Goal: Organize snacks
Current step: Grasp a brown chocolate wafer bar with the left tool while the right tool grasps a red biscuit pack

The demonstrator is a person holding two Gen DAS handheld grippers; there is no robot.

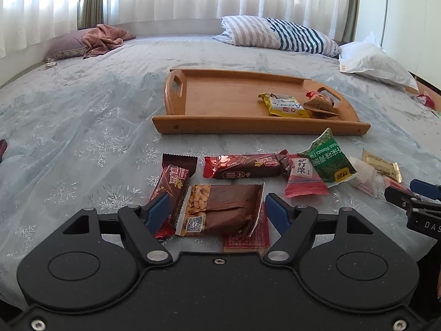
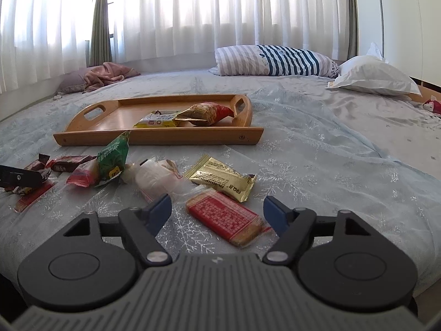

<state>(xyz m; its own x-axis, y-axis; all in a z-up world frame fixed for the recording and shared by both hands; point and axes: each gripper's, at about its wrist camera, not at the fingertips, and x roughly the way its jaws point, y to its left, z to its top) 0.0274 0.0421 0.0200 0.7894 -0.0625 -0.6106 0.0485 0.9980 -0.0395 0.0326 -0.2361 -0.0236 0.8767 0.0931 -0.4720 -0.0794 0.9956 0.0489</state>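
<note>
Only two snacks, a yellow packet (image 1: 285, 105) and a brown-and-red bag (image 1: 321, 104), lie in the wooden tray (image 1: 220, 127) at mid-bed; the rest remain scattered on the bedsheet (image 1: 82, 127) before it. The left tool (image 1: 217, 211) stands partly open astride the peanut bar (image 1: 223, 211). The right tool (image 2: 217, 212) gapes likewise around the red biscuit pack (image 2: 224, 218), pads apparently not pressing.

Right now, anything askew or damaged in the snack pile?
No damage or spill visible. The pile is untidy: the green wasabi pea packet stands tilted on its neighbours, and the brown peanut packet overlaps a red one. Only two packets lie in the wooden tray.
</note>
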